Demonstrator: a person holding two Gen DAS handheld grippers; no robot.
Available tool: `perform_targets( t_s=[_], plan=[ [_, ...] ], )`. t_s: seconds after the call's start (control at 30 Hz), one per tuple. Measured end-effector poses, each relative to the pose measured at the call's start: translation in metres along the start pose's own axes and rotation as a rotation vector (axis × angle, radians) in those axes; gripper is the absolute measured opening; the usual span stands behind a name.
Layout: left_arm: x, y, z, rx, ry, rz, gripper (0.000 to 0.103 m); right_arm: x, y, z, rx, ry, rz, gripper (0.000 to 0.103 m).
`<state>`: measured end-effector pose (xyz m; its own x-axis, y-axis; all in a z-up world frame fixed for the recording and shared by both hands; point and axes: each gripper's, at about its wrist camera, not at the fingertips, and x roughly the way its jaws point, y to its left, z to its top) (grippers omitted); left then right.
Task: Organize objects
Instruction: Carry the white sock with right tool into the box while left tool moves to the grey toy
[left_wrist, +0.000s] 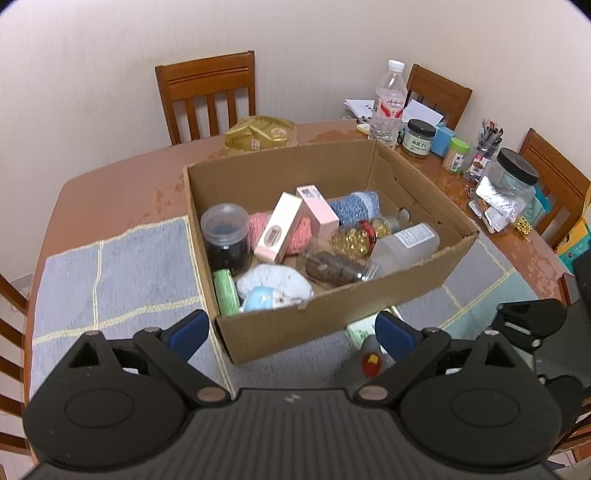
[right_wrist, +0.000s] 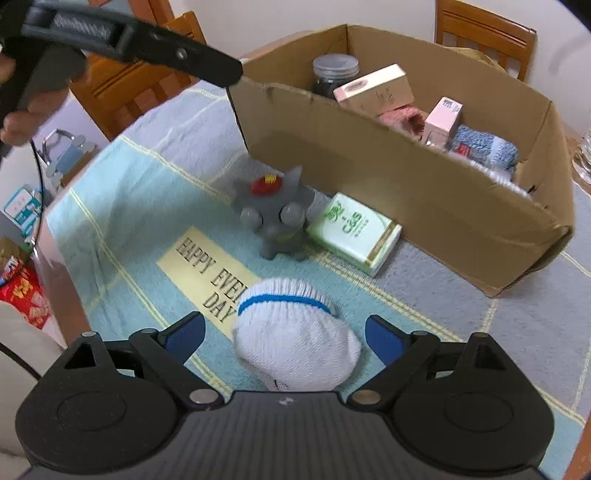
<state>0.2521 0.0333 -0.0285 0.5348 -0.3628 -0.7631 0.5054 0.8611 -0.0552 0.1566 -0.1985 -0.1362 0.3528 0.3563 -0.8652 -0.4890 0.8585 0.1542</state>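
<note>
A cardboard box (left_wrist: 332, 317) sits on the table and holds several things: pink boxes, jars, bottles, rolled socks. My left gripper (left_wrist: 291, 336) is open and empty, just above the box's near wall. My right gripper (right_wrist: 284, 339) is open, its fingers on either side of a white rolled sock with a blue stripe (right_wrist: 295, 332) lying on the mat; neither finger touches it. A grey toy figure with a red patch (right_wrist: 277, 218) and a green-white packet (right_wrist: 354, 232) lie on the mat beside the box (right_wrist: 406, 192). The toy also shows in the left wrist view (left_wrist: 369, 360).
A blue-green checked mat (right_wrist: 129, 206) covers the near table. Jars, a water bottle (left_wrist: 388, 103), a pen holder and papers crowd the far right edge. A gold bag (left_wrist: 258, 133) lies behind the box. Wooden chairs (left_wrist: 207, 92) surround the table. The left gripper's body (right_wrist: 129, 33) shows top left.
</note>
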Motion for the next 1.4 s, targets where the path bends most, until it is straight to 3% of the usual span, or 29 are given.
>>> perform_targets(
  t_s=[0.23, 0.33, 0.43, 0.8, 1.0, 1.2, 1.3, 1.37, 1.4],
  plan=[
    [0.003, 0.001, -0.012, -0.046, 0.027, -0.01, 0.096, 0.026, 0.012, -0.008, -0.117, 0.03, -0.041, 0.095],
    [0.004, 0.001, -0.015, -0.043, 0.032, -0.008, 0.096, 0.03, 0.013, -0.01, -0.14, 0.033, -0.059, 0.082],
    [0.005, 0.001, -0.016, -0.049, 0.036, -0.011, 0.096, 0.031, 0.014, -0.01, -0.159, 0.043, -0.076, 0.077],
    [0.007, 0.004, -0.021, -0.064, 0.049, -0.004, 0.096, 0.014, 0.019, -0.009, -0.121, 0.046, -0.103, 0.067],
    [0.01, 0.008, -0.027, -0.076, 0.055, 0.003, 0.096, -0.03, 0.015, 0.008, -0.109, -0.034, -0.137, 0.067],
    [0.017, 0.006, -0.036, -0.084, 0.057, 0.027, 0.096, -0.08, -0.008, 0.051, -0.067, -0.163, -0.198, 0.067],
    [0.018, 0.002, -0.04, -0.059, 0.046, 0.023, 0.096, -0.098, -0.025, 0.076, -0.02, -0.239, -0.243, 0.069],
    [0.019, 0.0, -0.039, -0.058, 0.054, 0.01, 0.097, -0.106, -0.037, 0.092, 0.028, -0.291, -0.279, 0.082],
    [0.02, 0.0, -0.039, -0.059, 0.059, 0.006, 0.098, -0.108, -0.041, 0.099, 0.046, -0.308, -0.292, 0.098]
  ],
)
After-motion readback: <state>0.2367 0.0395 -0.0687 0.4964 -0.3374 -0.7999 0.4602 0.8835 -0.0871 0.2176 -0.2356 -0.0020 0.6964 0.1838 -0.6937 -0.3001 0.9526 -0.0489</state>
